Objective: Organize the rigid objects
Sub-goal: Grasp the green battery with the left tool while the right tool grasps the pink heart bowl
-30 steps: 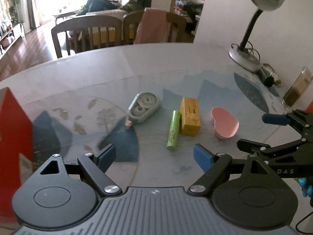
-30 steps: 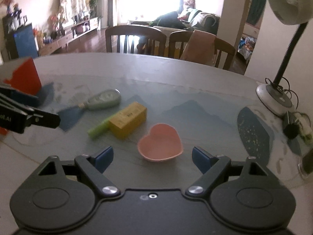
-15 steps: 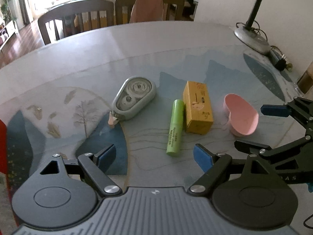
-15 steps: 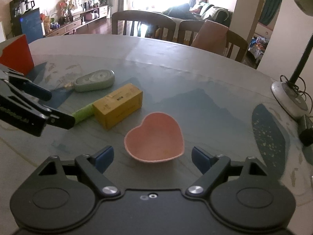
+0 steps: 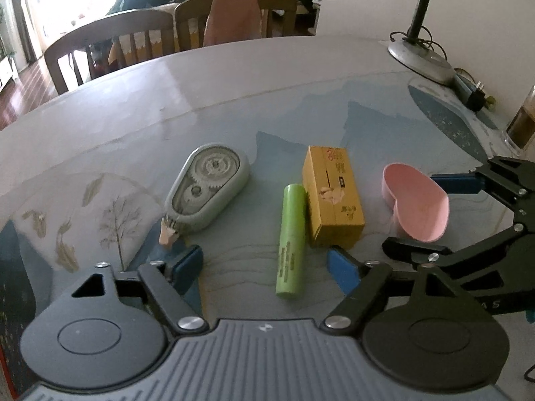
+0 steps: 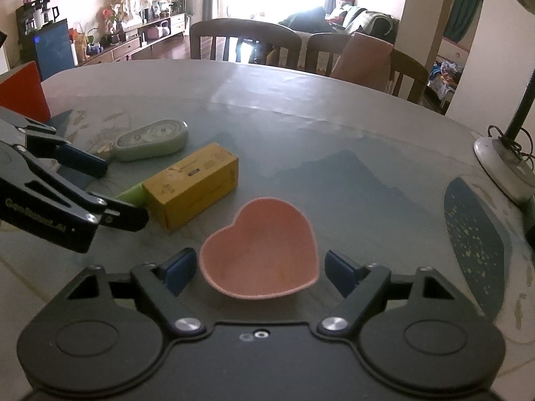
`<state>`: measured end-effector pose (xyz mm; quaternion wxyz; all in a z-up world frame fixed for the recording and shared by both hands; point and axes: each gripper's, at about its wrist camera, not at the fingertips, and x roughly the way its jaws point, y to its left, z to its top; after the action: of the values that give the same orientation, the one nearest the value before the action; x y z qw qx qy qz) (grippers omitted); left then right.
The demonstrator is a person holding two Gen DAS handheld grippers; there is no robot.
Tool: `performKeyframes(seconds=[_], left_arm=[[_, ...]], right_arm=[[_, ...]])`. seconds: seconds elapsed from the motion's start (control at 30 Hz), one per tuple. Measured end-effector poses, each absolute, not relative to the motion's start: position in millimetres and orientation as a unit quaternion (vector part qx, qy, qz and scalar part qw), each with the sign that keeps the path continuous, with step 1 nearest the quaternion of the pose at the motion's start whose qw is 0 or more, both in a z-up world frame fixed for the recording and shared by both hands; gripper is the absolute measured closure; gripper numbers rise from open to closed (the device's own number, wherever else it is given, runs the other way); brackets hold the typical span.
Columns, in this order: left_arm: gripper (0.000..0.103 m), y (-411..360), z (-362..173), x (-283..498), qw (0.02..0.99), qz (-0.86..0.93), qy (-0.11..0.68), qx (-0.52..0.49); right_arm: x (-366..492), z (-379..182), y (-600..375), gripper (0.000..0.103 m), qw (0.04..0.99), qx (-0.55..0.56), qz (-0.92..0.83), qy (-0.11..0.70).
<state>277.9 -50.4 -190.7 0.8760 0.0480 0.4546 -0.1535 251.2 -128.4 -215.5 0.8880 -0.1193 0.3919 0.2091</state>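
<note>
On the table lie a grey-green correction tape dispenser (image 5: 209, 188), a green tube (image 5: 291, 240), a yellow box (image 5: 332, 197) and a pink heart-shaped dish (image 5: 418, 209). My left gripper (image 5: 264, 265) hovers low over the tube's near end. Its jaws are closing, with the tube between them and the pads clear of it. My right gripper (image 6: 260, 269) straddles the near half of the heart dish (image 6: 260, 250). Its jaws are closing too, and a gap shows at each pad. The right wrist view shows the left gripper (image 6: 107, 189) beside the yellow box (image 6: 194, 183).
A desk lamp base (image 5: 421, 58) with cable and plug sits at the far right, with a glass of dark drink (image 5: 521, 127) nearby. A red box (image 6: 23, 93) stands at the left table edge. Wooden chairs (image 6: 244, 43) line the far side.
Both grippers have come down and forward, closer to the objects. The left fingers now flank the green tube's end and the right fingers flank the heart dish. Both pairs of jaws have narrowed slightly.
</note>
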Motion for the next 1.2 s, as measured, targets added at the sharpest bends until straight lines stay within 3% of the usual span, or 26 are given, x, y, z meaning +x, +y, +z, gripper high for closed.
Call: performKeyframes(seconds=[0.23,0.47,0.53,1.2], left_arm=[[0.057,-61.0,-187.8,277.6,0.876,-0.174,0.446,0.061],[0.073,-68.4,-186.1,280.5,0.873,-0.173,0.451,0.068],[0.085,-69.9,-185.2,281.0,0.871,-0.175,0.454,0.067],[0.087,-44.7,-147.1,241.9,0.879,-0.177,0.443,0.012]], right_arm=[[252.3,-216.5,-130.7,0.025,0.891,-0.099,0.211,0.391],[247.3,-213.9,-130.0,0.033,0.893,-0.099,0.206,0.387],[245.3,-212.9,-129.9,0.033,0.893,-0.099,0.204,0.388],[205.4,-159.1,-118.9,0.033,0.895,-0.054,0.197,0.396]])
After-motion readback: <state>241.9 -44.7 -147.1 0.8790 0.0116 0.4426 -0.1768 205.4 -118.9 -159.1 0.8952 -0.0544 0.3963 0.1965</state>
